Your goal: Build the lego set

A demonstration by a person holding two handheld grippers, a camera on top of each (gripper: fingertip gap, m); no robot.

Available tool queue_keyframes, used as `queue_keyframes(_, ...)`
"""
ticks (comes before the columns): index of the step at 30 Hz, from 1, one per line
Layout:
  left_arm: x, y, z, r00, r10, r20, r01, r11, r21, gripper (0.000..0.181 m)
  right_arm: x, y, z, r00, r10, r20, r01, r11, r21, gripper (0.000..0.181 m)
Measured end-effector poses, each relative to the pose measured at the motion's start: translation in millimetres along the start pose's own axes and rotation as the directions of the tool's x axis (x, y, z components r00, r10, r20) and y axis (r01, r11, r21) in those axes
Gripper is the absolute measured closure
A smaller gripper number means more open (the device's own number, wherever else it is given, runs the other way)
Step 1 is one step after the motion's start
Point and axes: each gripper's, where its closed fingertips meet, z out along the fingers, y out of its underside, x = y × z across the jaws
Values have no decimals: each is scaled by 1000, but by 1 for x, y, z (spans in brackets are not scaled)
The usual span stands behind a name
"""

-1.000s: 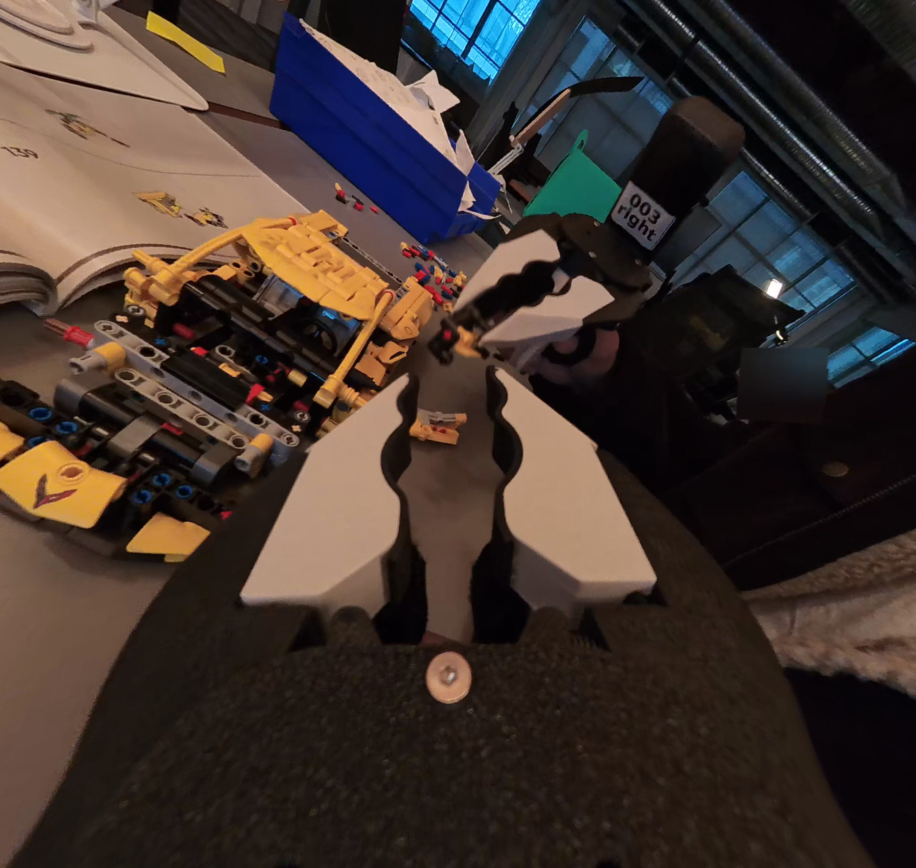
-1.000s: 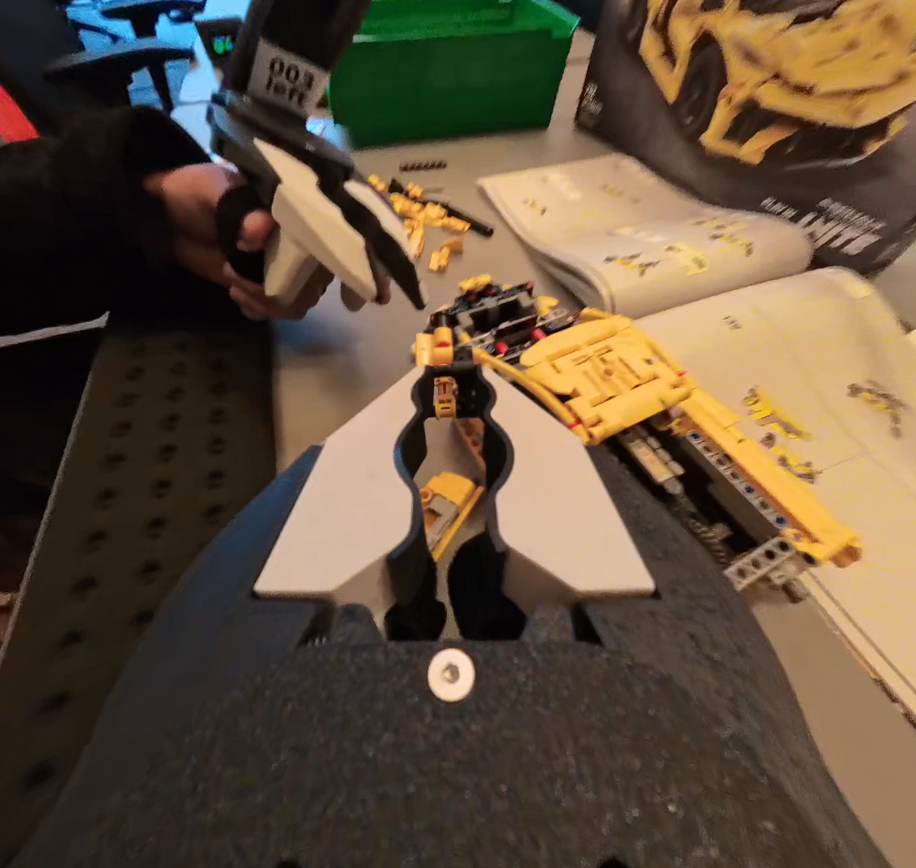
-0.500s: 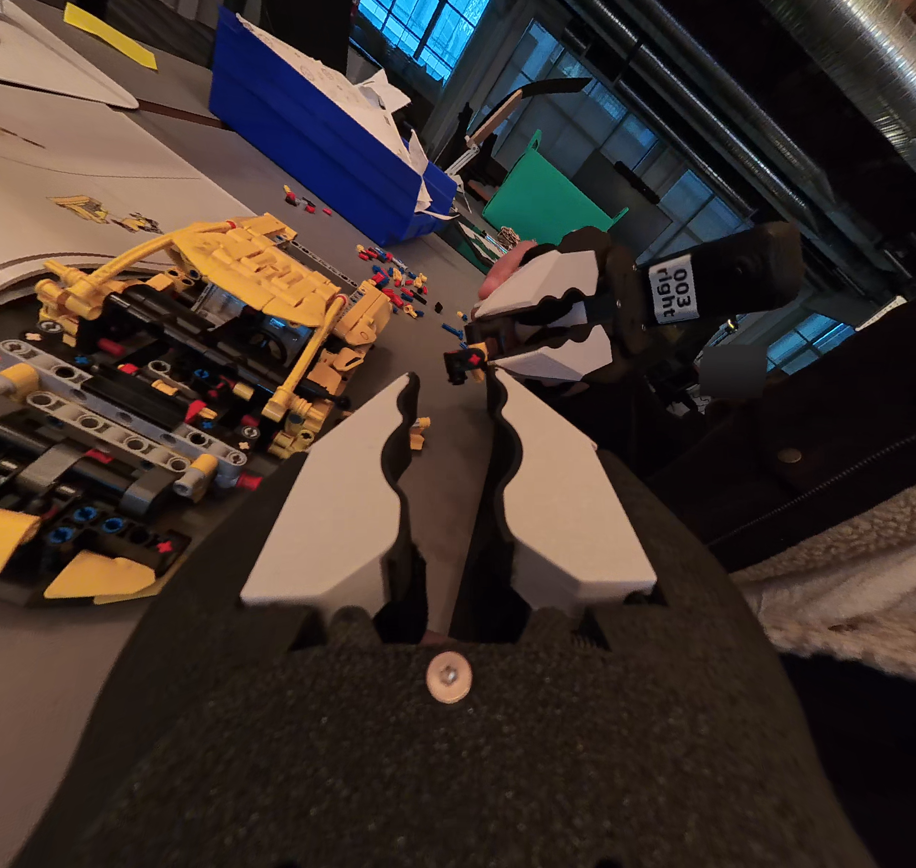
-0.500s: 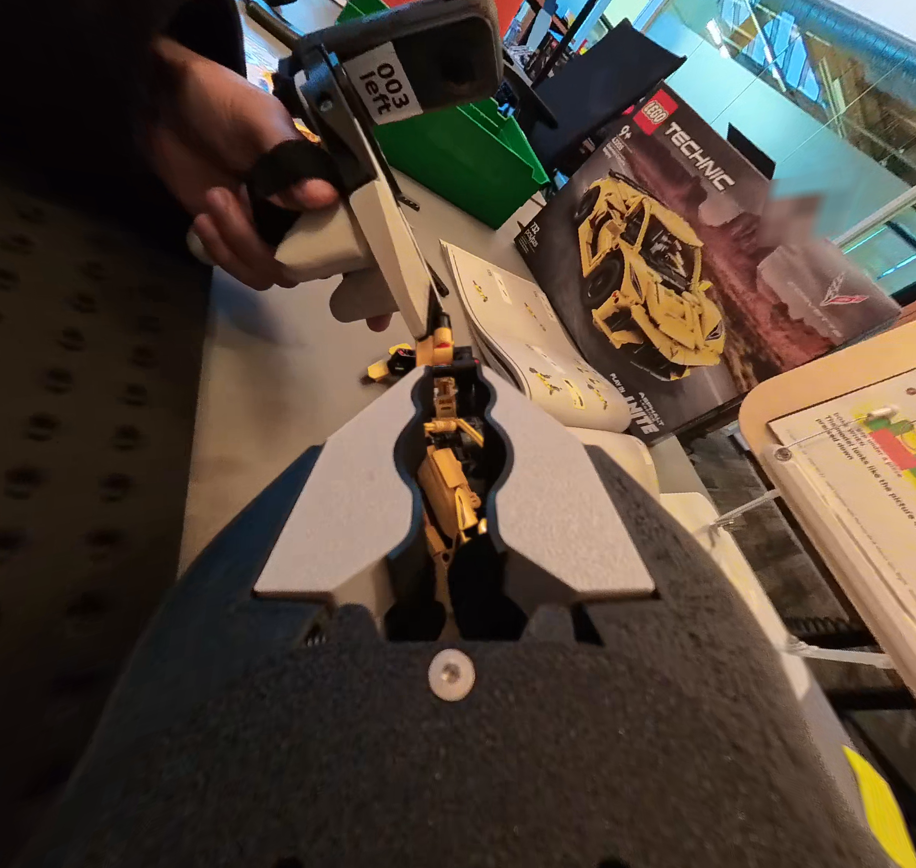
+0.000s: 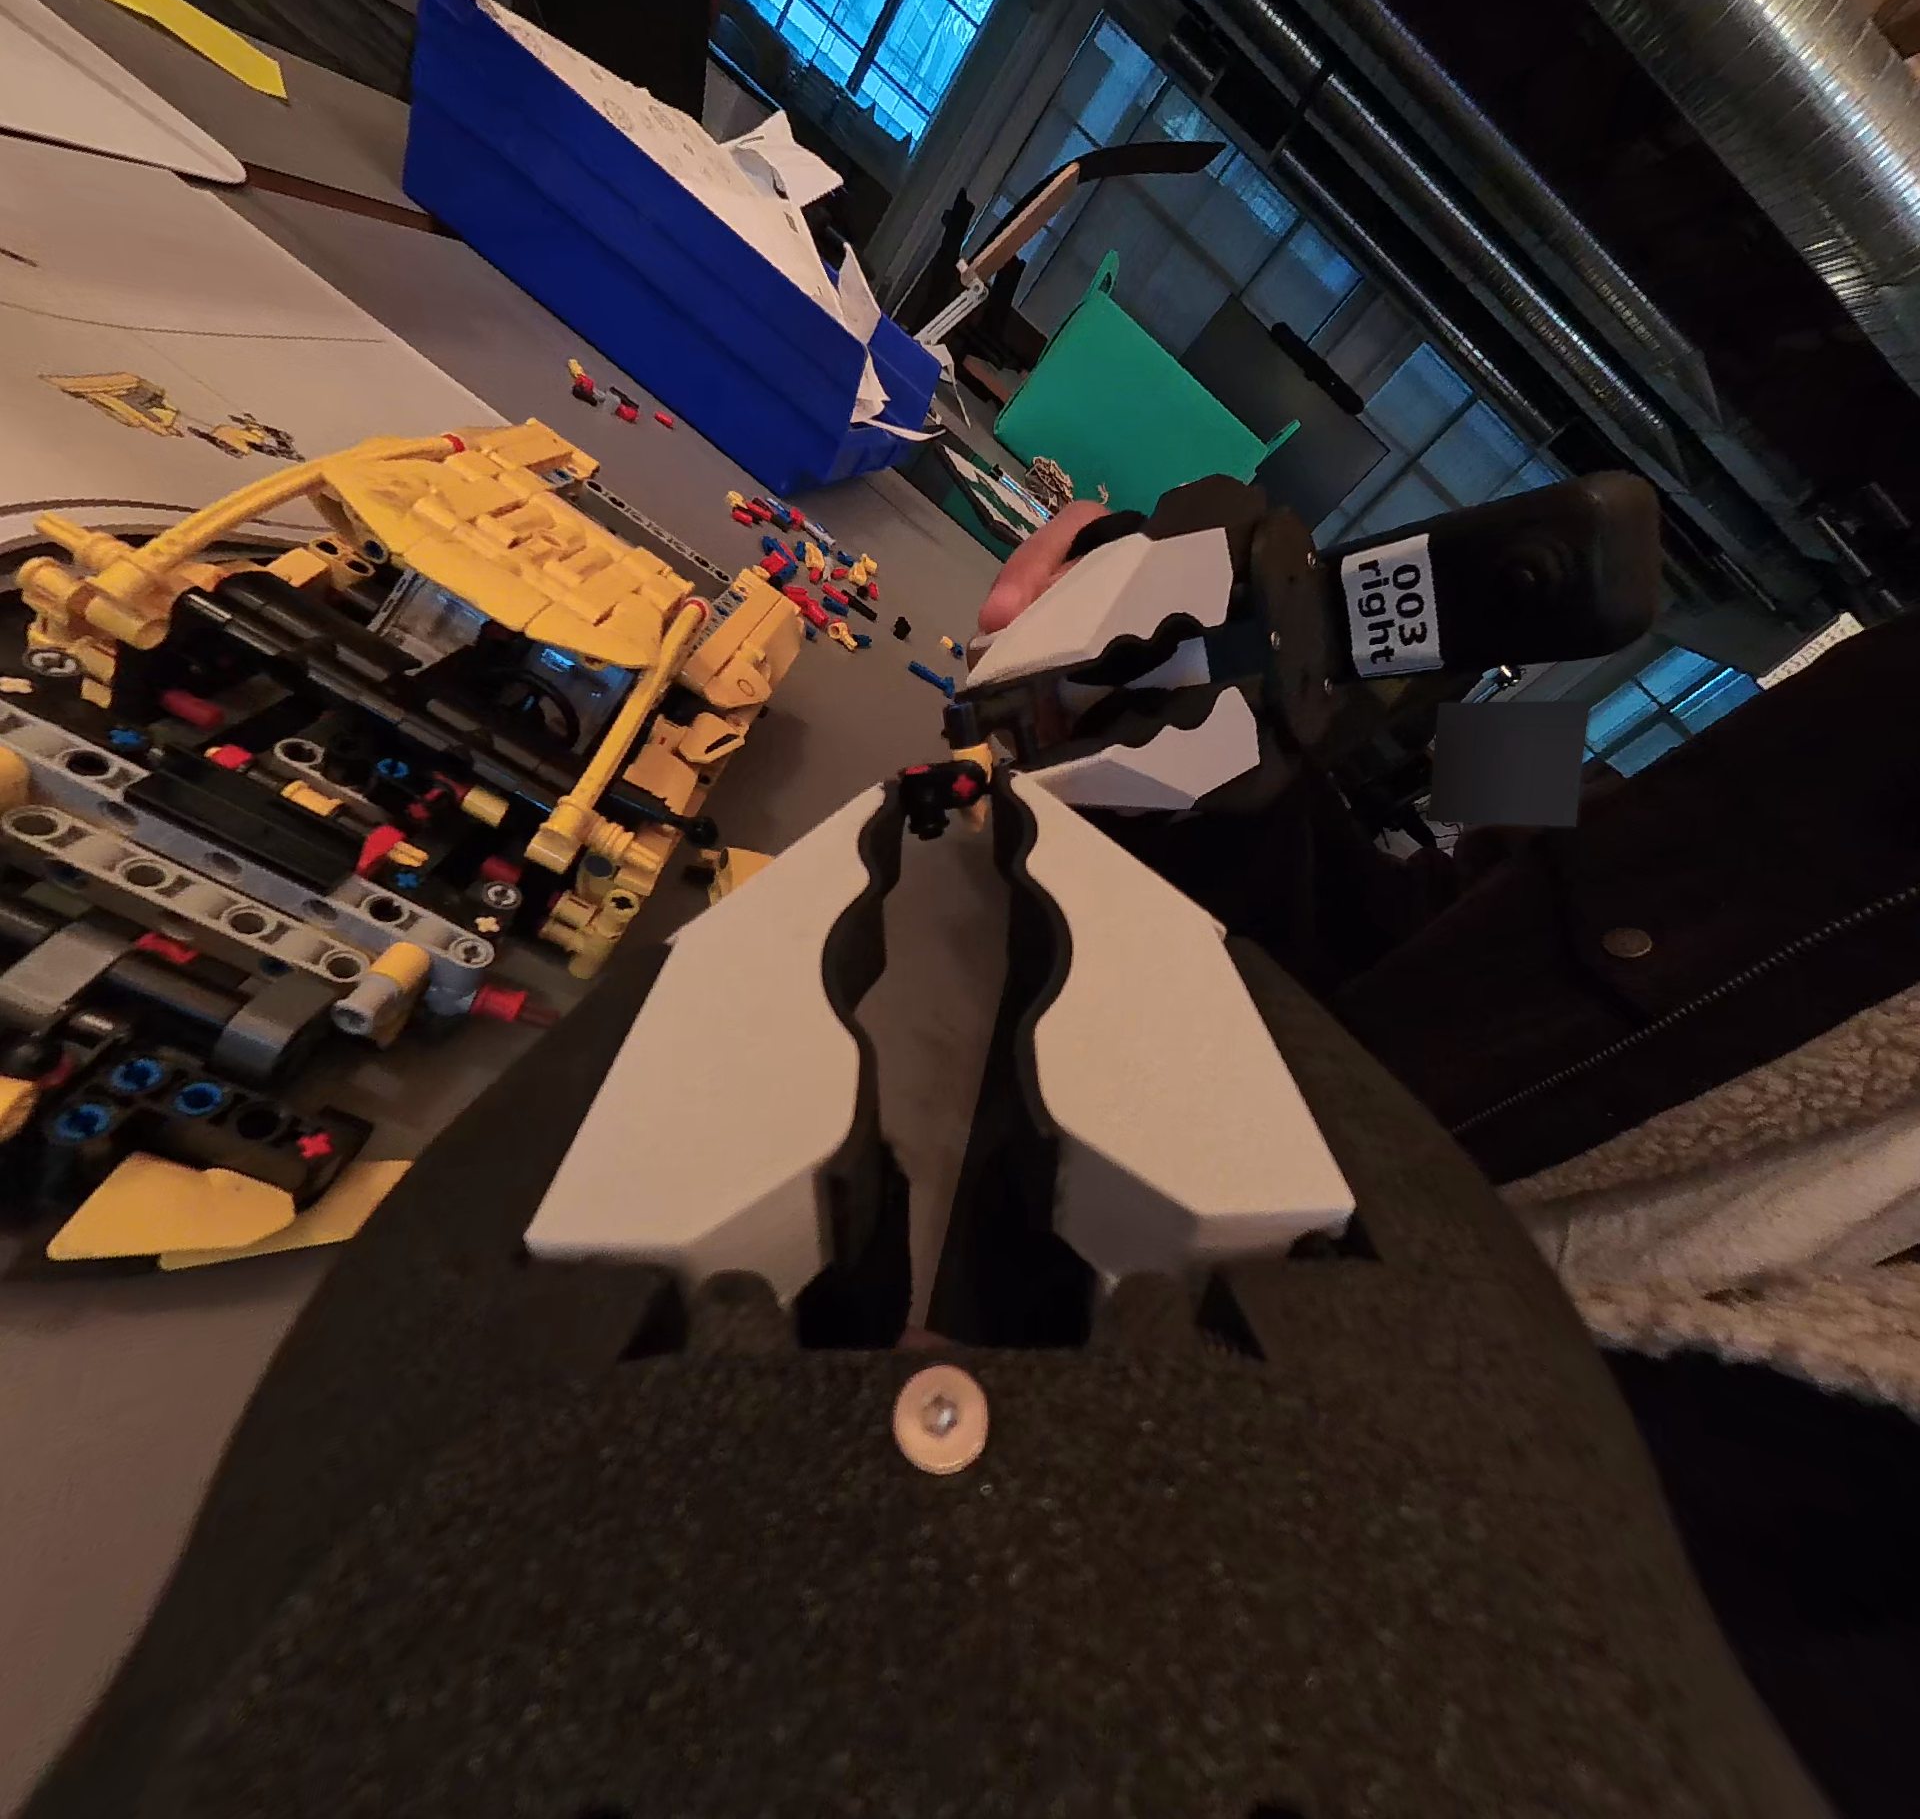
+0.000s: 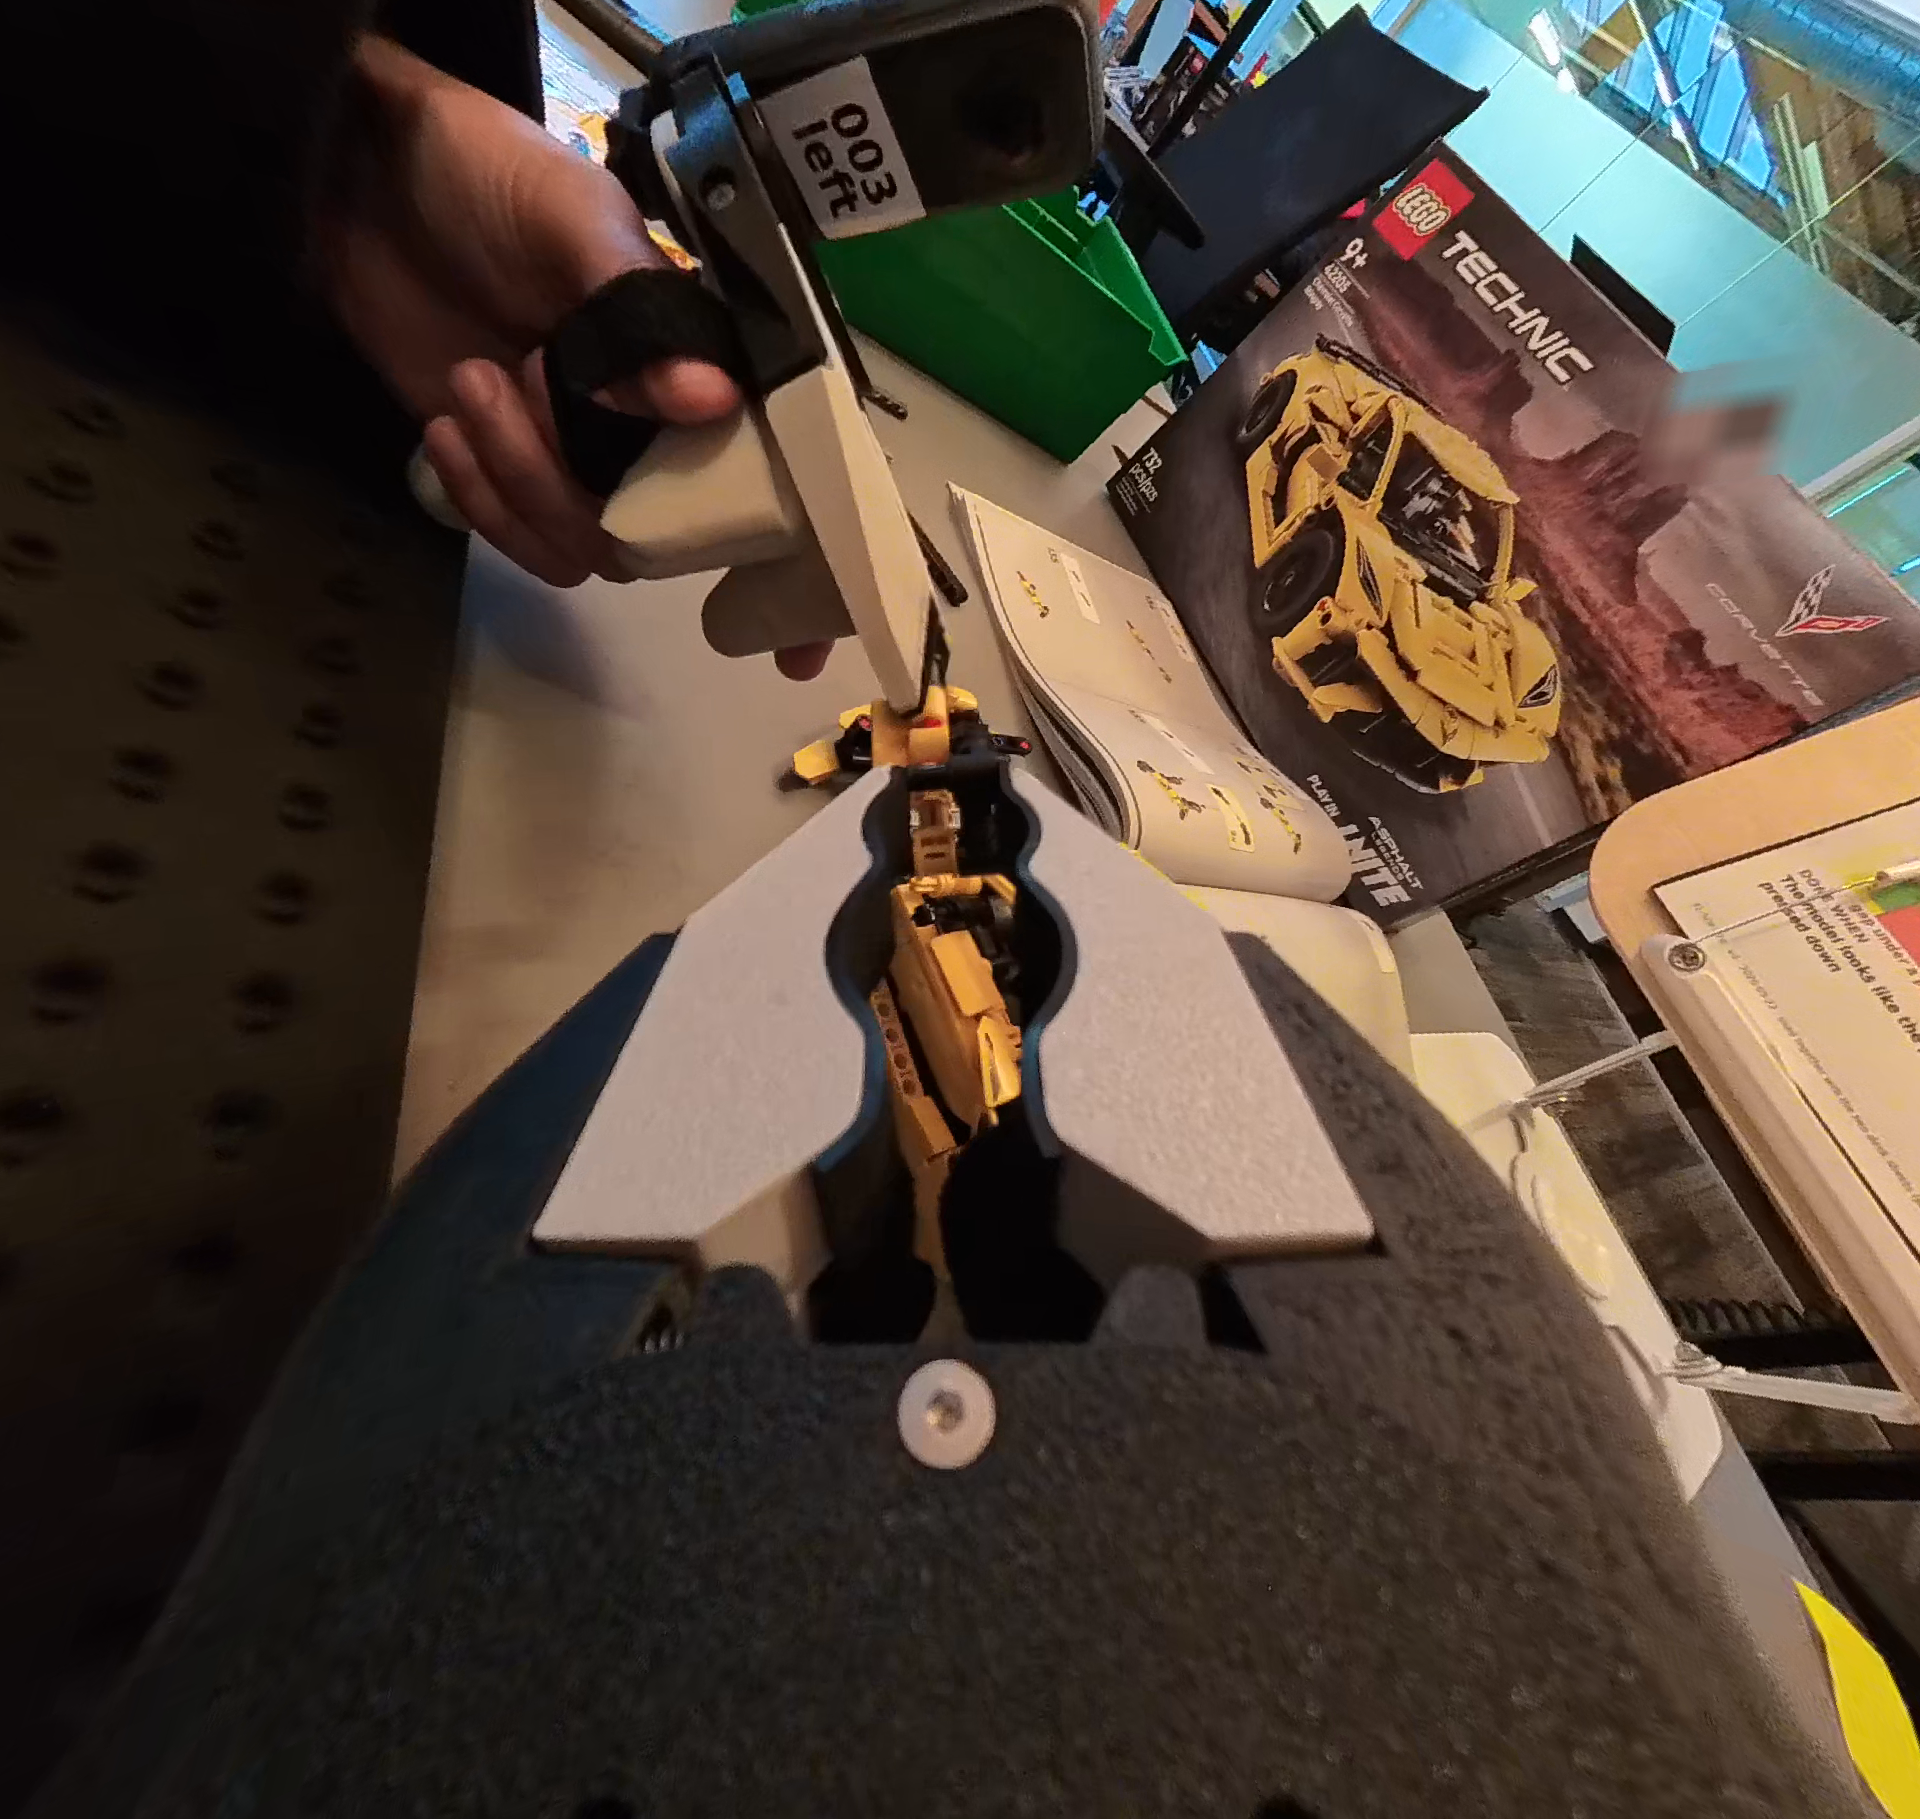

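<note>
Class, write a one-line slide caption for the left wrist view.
Both grippers pinch a small yellow-black piece beside the half-built yellow car.

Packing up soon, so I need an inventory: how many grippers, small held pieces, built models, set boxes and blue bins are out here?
Grippers: 2, the left gripper and the right gripper
Small yellow-and-black piece held at their fingers: 1
Partly built yellow car: 1
Set box: 1
Blue bin: 1
Total: 6

Both grippers [image 5: 940,808] [image 6: 945,793] have white wedge fingers [image 5: 727,1063], black wavy pads, speckled black bodies, one silver screw [image 5: 940,1421]; dark sleeve [image 6: 260,55].
</note>
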Motion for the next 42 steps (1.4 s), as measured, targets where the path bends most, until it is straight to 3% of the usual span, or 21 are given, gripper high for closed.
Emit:
queue_keyframes(10,4,1,-2,1000,-6,-24,6,1000,-7,167,-1,-4,-1,998,61,23,-62,997,36,167)
queue_keyframes(19,10,-3,-3,997,65,-31,-64,998,19,167,2,-10,-5,997,13,-76,-6,997,82,167)
queue_keyframes(23,7,-4,-4,998,69,-13,-69,997,22,167,5,-10,-6,995,60,-79,-53,995,90,151)
queue_keyframes(30,-13,-21,-17,998,-33,55,26,992,124,167,15,-6,-7,987,124,-105,-115,990,85,143)
queue_keyframes(33,-30,-32,-29,987,-149,66,132,968,212,167,36,15,-6,959,202,-196,-205,979,6,145)
queue_keyframes(36,-39,-35,-36,955,-298,0,288,922,260,167,49,49,-3,913,325,-247,-359,927,-106,134)
queue_keyframes(42,-50,-33,-39,936,-350,25,330,902,278,166,50,55,-3,865,451,-222,-479,873,-90,132)
